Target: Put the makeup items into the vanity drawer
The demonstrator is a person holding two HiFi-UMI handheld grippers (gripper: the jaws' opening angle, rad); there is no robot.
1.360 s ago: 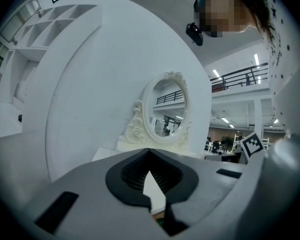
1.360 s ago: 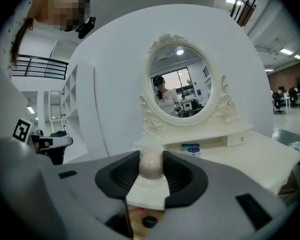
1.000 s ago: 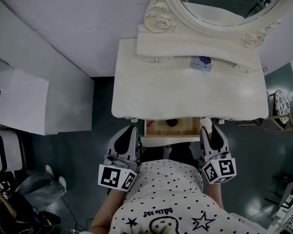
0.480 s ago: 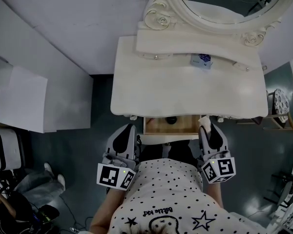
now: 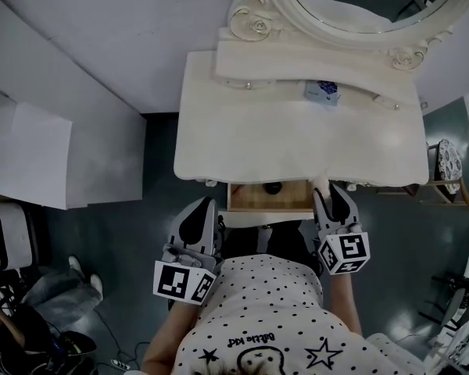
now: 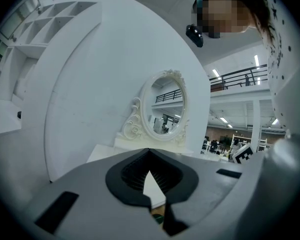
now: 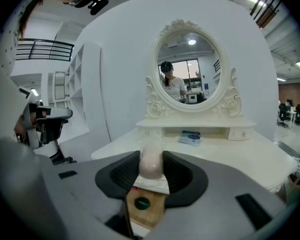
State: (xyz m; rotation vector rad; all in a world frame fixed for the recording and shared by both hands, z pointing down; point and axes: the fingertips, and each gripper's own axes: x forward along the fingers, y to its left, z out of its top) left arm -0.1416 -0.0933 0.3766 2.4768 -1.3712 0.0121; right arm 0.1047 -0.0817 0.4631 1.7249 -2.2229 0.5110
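Step in hand: drop-off into the drawer (image 5: 250, 197).

Right gripper (image 7: 151, 158) is clamped on a pale rounded item (image 7: 151, 168), with a pad on each side and the jaws fairly wide because the item is fat. In the head view it sits at the drawer's right front corner, near the table (image 5: 219, 131) edge. The right gripper view looks down past the item at the wood floor of the drawer, so it's roughly lined up but not yet inside.

Left gripper (image 6: 150, 176): tips together, nothing in it, parked off the drawer's left front corner.

Drawer is pulled out and already has one dark round piece (image 5: 273, 187) in it. A blue pack (image 5: 322, 92) lies at the back of the table under the mirror (image 5: 352, 6). I'd guess it's the next item to fetch.

Next move, my read:
- Bring the item over the open floor, right of the dark piece.
- Go low before letting go. The round shape will likely roll, so release close to the wood.
- Watch the table's front lip; the overhang leaves little room.
- Then go for the blue pack.
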